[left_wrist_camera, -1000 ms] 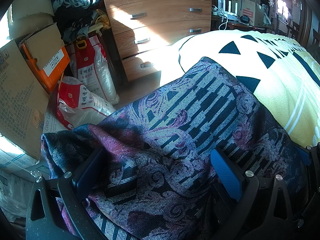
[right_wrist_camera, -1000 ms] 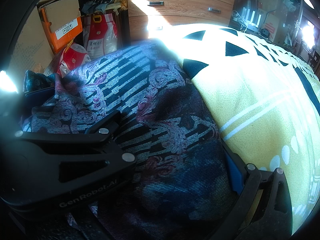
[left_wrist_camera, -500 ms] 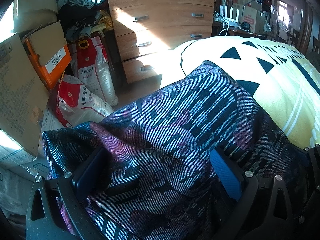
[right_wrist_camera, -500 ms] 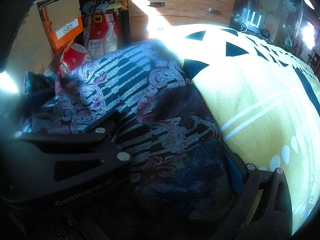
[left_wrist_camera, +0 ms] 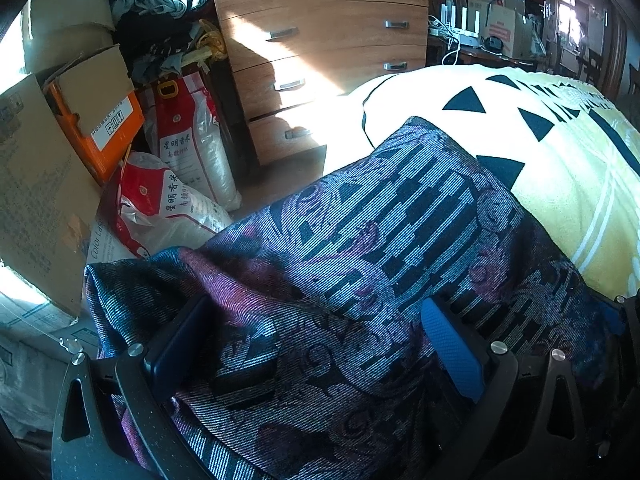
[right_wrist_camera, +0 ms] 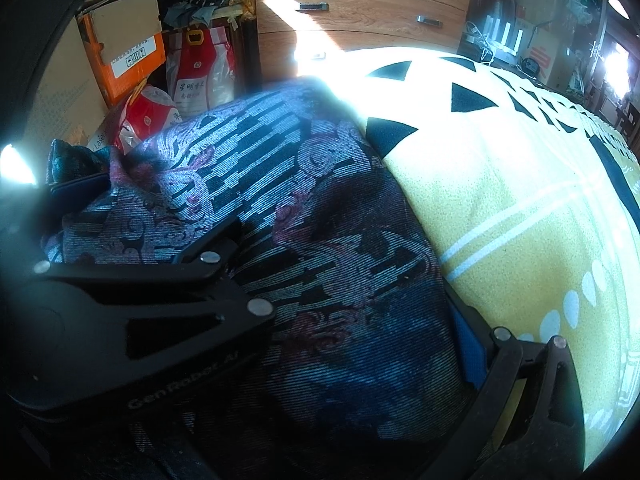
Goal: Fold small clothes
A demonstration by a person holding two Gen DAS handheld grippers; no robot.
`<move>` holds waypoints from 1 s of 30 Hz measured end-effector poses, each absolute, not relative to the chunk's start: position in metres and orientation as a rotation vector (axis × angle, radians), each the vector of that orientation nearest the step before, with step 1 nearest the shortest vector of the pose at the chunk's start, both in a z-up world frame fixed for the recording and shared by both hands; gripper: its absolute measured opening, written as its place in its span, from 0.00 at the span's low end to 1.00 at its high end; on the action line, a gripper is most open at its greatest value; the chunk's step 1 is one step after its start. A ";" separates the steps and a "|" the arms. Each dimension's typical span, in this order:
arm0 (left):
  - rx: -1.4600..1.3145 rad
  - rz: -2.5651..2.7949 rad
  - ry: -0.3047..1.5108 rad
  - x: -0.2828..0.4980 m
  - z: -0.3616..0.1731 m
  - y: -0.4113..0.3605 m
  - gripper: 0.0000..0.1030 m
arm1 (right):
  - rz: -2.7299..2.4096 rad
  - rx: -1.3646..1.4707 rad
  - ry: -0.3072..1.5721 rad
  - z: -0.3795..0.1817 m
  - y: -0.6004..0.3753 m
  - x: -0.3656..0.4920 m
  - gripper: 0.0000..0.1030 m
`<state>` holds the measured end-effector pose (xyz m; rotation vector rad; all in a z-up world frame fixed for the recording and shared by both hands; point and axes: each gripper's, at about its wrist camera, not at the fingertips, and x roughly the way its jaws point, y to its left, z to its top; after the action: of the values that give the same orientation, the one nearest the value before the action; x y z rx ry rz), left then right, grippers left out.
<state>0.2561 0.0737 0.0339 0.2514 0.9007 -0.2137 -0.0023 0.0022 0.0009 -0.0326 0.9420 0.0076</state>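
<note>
A dark patterned garment [left_wrist_camera: 380, 240], blue and purple with black bars, lies on the near-left corner of the yellow blanket [left_wrist_camera: 560, 184]. My left gripper [left_wrist_camera: 316, 340] is open, and the cloth is bunched over and between its wide-set fingers [left_wrist_camera: 452, 344]. One corner of the garment hangs past the bed's left edge. In the right wrist view the same garment [right_wrist_camera: 320, 208] fills the space at my right gripper [right_wrist_camera: 320, 320]. Its right blue pad [right_wrist_camera: 468, 344] stands far out; its left finger is hidden behind the left gripper's black body [right_wrist_camera: 160, 320].
A wooden chest of drawers [left_wrist_camera: 320, 40] stands beyond the bed's corner. Cardboard boxes [left_wrist_camera: 92, 120], red-and-white sacks [left_wrist_camera: 188, 140] and piled clothes crowd the floor to the left. A cluttered desk [left_wrist_camera: 480, 40] is at the far right.
The left wrist view has shifted slightly, so the drawers sit lower in frame. The garment stays draped over both grippers, and the left gripper's body has edged lower-left in the right view.
</note>
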 end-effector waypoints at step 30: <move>0.067 -0.431 0.934 0.264 0.041 0.101 1.00 | 0.051 -0.058 1.005 0.047 -0.012 -0.013 1.00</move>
<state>0.2644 0.1011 0.0413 0.0670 0.9343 -0.4311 -0.0131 -0.0122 0.0474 -0.0576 1.0050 0.0507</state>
